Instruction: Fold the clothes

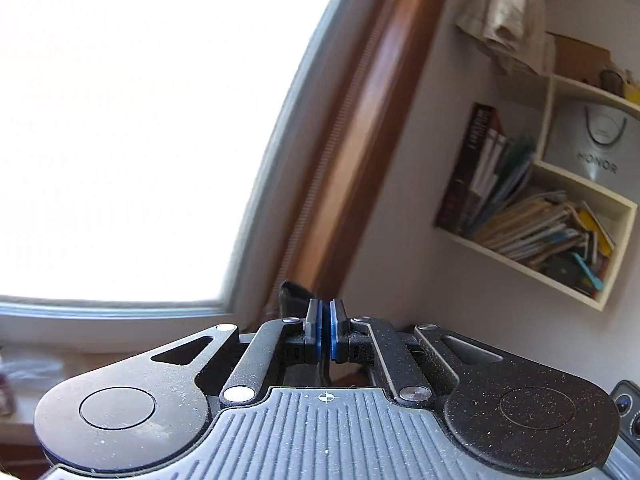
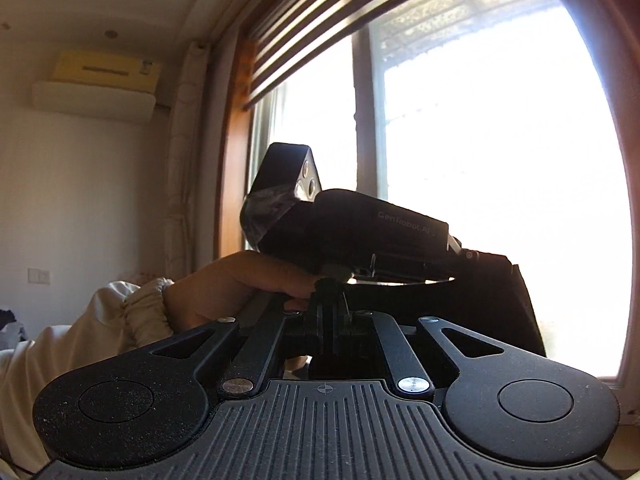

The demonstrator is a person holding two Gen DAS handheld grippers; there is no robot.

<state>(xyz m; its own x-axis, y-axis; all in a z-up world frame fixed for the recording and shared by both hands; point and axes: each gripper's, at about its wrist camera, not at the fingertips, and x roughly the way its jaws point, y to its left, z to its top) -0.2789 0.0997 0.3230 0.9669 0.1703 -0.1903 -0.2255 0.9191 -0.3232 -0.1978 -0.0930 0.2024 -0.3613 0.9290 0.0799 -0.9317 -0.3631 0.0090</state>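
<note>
Bookshelf fills left view only — both tools, left and right, pinched together, empty.

- The left tongs sit closed, blue pads nearly touching, a dark fabric scrap just left of them.
- A blown-out window fills the space above-left of the tongs.
- A wooden frame runs beside the window.
- Above-right of the tongs hangs a wall shelf with books, a pale bag and cloth draped on top.
</note>
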